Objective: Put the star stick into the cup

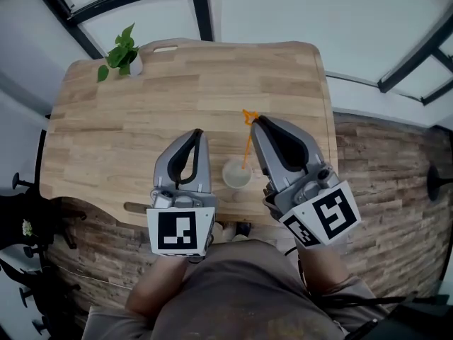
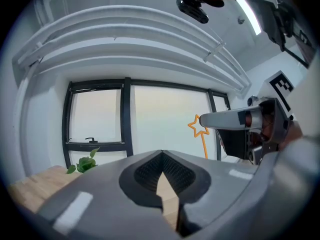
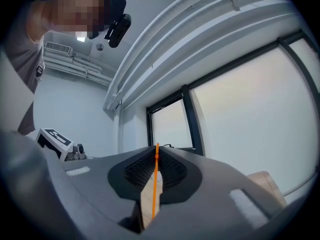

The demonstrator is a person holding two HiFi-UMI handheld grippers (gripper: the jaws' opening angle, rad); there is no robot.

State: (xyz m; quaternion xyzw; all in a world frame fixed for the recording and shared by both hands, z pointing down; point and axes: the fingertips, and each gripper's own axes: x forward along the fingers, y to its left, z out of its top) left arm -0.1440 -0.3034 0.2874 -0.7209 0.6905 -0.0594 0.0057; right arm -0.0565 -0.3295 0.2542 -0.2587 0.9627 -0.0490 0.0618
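Observation:
An orange star stick (image 1: 247, 139) hangs upright over the wooden table (image 1: 141, 119), its star at the top. My right gripper (image 1: 257, 122) is shut on the stick just below the star; in the right gripper view the thin orange shaft (image 3: 155, 184) runs between the closed pads. The stick's lower end reaches the white cup (image 1: 236, 175) that stands near the table's front edge; whether it is inside I cannot tell. My left gripper (image 1: 197, 134) is shut and empty, left of the cup. The left gripper view shows the star stick (image 2: 199, 129) held by the right gripper (image 2: 205, 121).
A small green plant (image 1: 120, 54) in a white pot stands at the table's far left corner. The floor around the table is brown brick pattern. Black window frames lie beyond the table.

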